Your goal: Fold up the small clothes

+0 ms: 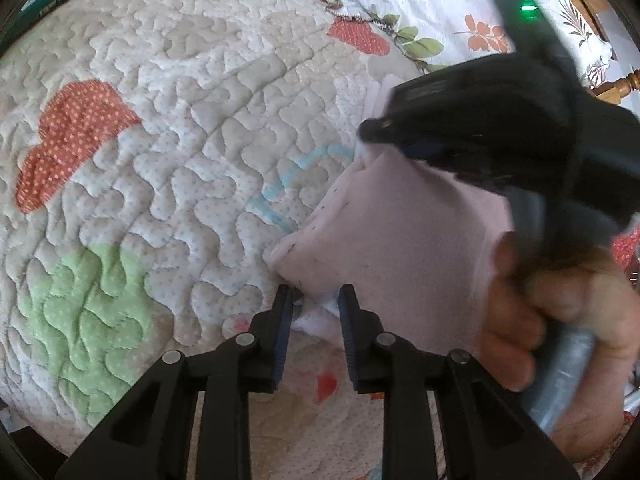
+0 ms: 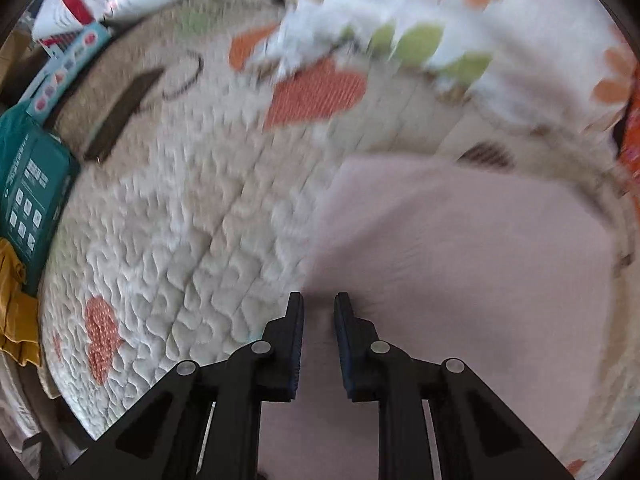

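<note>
A pale pink garment [image 1: 400,248] is lying on a quilted bedspread [image 1: 180,128], filling the lower right of the left wrist view and the right and lower half of the right wrist view [image 2: 460,260]. In the left wrist view its near corner, with a white inner layer showing, is sitting between the fingers of the left tool [image 1: 316,300], at the lower middle of the frame; the jaws are standing a little apart with the cloth edge in the gap, and I cannot tell whether the pads are pressing on it. To the right in the same view a hand [image 1: 560,320] is gripping the handle of the right tool [image 1: 372,130], whose black body is crossing the upper right of the frame and pointing down at the garment's far edge; its tips are blurred there. In the right wrist view the right tool [image 2: 319,304] is sitting at the lower middle, jaws slightly apart, pink cloth lying under and between the fingers, though the blur is keeping me from telling whether they are pinching it. The bedspread is showing orange dotted patches [image 1: 72,136] and a green patch [image 1: 88,320]. A floral pillow [image 1: 460,8] is lying at the upper right of the left wrist view. A teal box [image 2: 32,192] is resting at the left edge of the right wrist view, with mustard-yellow fabric [image 2: 16,312] just below it.
</note>
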Demonstrator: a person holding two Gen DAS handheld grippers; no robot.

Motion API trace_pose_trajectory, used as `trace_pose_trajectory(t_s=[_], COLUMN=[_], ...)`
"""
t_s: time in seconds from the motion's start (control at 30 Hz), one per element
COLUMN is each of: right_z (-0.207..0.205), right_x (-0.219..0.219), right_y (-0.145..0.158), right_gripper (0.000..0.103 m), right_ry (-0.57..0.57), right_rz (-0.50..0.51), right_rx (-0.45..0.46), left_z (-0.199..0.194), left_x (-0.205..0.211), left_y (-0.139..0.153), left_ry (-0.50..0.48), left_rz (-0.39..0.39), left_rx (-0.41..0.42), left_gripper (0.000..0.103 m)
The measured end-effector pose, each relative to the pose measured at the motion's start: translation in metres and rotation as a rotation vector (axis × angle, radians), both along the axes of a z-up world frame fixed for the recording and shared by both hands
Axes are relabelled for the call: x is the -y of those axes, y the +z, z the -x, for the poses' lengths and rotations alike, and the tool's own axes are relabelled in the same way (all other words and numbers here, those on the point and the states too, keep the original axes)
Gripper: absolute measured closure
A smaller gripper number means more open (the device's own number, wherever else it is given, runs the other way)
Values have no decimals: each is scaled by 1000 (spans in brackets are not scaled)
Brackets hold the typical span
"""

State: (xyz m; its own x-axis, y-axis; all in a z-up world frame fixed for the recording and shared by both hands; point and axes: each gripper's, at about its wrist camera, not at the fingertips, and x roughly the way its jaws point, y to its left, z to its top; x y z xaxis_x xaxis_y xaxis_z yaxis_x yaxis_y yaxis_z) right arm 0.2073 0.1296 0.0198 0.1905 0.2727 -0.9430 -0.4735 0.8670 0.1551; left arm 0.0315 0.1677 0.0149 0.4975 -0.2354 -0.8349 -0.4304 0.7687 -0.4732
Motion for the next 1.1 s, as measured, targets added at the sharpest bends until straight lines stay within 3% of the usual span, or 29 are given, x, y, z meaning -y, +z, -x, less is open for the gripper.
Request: trace_pose_trajectory(t_s=[0.17,0.3,0.4,0.53,0.67,0.83,0.93,1.1], right_z=[-7,-8,-11,-19,-24,-23,-21,-38], right_x=[5,24,36,53,54,53,58,65], right_y=[16,48,58,44,8,14,33,35], right_gripper=[83,83,83,83,82,80,80,80], right_ry=[-2,-27,-78,-158,-163,-138,-132,-246], right_rz=[-97,-176,-159,-93,-128,-139,-183,-140], right_rx=[-21,52,107,107,-23,-23,31,65], left_z=[5,6,4,3,5,4,3,4], left_x=[-4,-3,0,5,9,10,11,12], left_y=[6,14,17,25,30,31,31,31], left_ry=[11,18,23,28,27,29,28,31], left_rz=[-29,-57,-82,-121,-143,-157,-155,-159], left_rx=[20,36,50,76,90,96,98,102], left_gripper=[81,81,80,77,77,76,76,73])
